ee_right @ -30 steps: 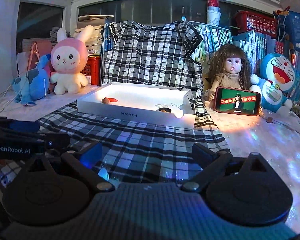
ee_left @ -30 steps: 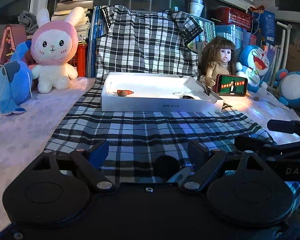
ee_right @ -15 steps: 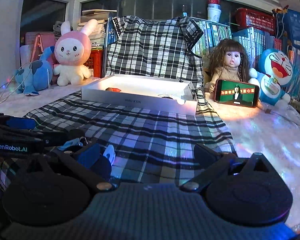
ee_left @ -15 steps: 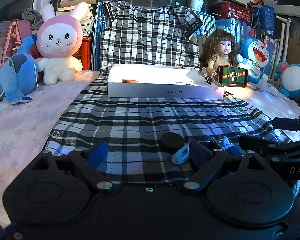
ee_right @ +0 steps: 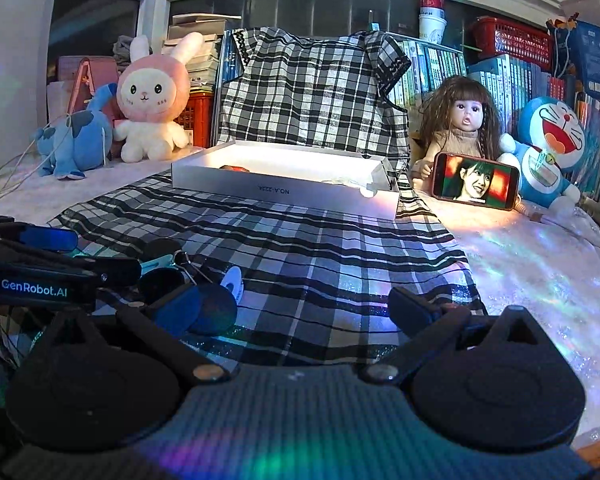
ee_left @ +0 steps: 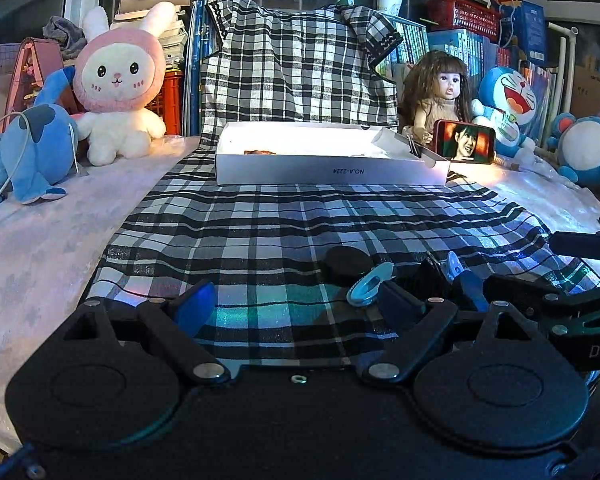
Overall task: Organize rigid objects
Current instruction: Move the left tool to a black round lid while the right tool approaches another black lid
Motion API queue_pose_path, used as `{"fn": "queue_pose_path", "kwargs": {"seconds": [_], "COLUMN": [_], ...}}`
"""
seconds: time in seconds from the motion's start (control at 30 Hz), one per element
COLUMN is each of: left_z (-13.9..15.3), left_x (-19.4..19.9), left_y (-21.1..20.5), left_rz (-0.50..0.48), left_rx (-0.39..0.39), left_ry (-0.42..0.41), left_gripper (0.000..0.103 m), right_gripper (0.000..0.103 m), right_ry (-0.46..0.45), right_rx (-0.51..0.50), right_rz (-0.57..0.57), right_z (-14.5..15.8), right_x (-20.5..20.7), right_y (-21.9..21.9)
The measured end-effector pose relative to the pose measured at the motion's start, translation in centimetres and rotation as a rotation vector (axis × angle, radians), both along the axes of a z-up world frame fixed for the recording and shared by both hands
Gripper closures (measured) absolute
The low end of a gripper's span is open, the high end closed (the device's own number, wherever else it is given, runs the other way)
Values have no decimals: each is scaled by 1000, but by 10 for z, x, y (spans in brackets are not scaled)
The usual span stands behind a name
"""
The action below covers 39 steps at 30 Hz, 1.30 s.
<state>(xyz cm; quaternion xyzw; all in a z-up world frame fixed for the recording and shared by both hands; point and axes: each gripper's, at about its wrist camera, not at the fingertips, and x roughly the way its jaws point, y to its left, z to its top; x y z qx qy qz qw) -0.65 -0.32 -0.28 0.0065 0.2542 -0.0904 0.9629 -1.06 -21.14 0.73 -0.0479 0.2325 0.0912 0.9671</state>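
Note:
A white shallow box (ee_left: pixel 332 168) lies at the far end of the plaid cloth, with a small red-brown item (ee_left: pixel 260 152) inside; it also shows in the right wrist view (ee_right: pixel 284 188). Several small loose items lie on the near cloth: a black round disc (ee_left: pixel 347 263), a light blue clip (ee_left: pixel 370 283) and a dark binder clip (ee_left: pixel 434 276). My left gripper (ee_left: pixel 300 304) is open and empty, low over the cloth, the items beside its right finger. My right gripper (ee_right: pixel 296 308) is open and empty; the same items (ee_right: pixel 204 280) lie by its left finger.
A pink rabbit plush (ee_left: pixel 118 84) and blue plush (ee_left: pixel 24 152) stand at the back left. A doll (ee_left: pixel 440 92), a phone playing video (ee_left: pixel 464 142) and Doraemon plushes (ee_left: pixel 512 104) stand at the back right. Books and a draped plaid shirt (ee_left: pixel 300 68) fill the back.
Both grippers have pulled back from the white box and dropped lower over the near cloth. The loose small items have come into view beside their fingers. Both stay open.

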Motion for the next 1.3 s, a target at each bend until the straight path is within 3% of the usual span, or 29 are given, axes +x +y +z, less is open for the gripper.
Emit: {"fn": "queue_pose_path", "kwargs": {"seconds": [0.13,0.5,0.73,1.03,1.3], "left_z": [-1,-4,-4,-5,-3], "left_x": [0,-1,0,1,8], "left_y": [1,1,-2,-4,-6], "left_rz": [0,-11,-18,-21,-36], "left_rx": [-5,-6,1,4,-1], "left_ry": [1,11,9,9,17], "left_gripper": [16,40,47,48,65], "right_gripper": [0,1,5,22,45], "right_ry": [5,38,38,37,24], "right_rx": [-19,-15,3,3,-3], "right_rz": [-7,-24,-10,40,74], "right_z": [-3,-11,-11,-9,-7], "right_x": [-1,4,3,2,-2], "right_y": [3,6,8,19,26]}}
